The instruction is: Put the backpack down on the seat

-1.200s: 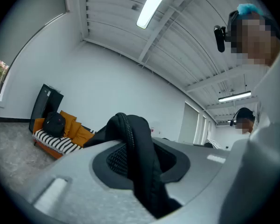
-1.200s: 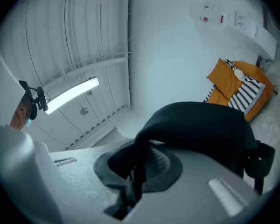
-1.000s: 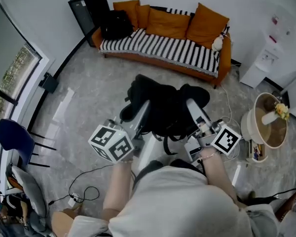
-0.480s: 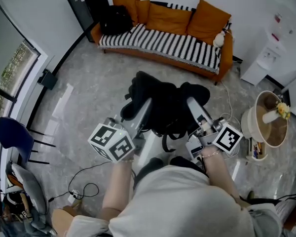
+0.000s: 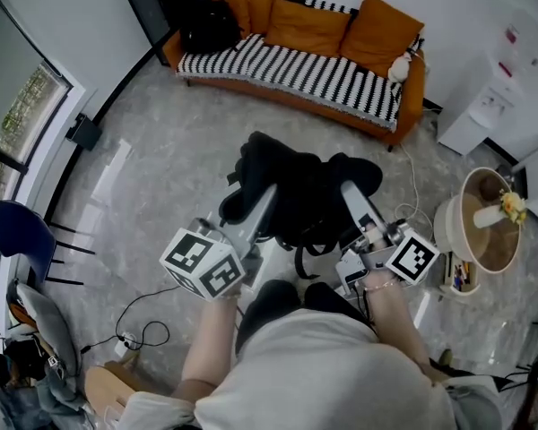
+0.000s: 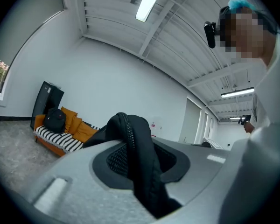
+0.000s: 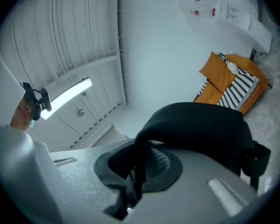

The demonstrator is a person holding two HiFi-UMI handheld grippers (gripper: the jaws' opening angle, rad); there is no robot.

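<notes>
Hanging between left gripper (image 5: 265, 197) and right gripper (image 5: 350, 192), the backpack (image 5: 305, 195) is held up — left jaws clamp its zipped edge (image 6: 130, 139); right jaws, nearly together, pinch a strap (image 7: 139, 167); sofa (image 5: 296, 74) well ahead.

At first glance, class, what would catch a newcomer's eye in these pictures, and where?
A black backpack hangs mid-room, gripped by the left tongs and right tongs. Beyond it stands an orange sofa with a striped seat, another black bag at its left end in the head view.
</notes>
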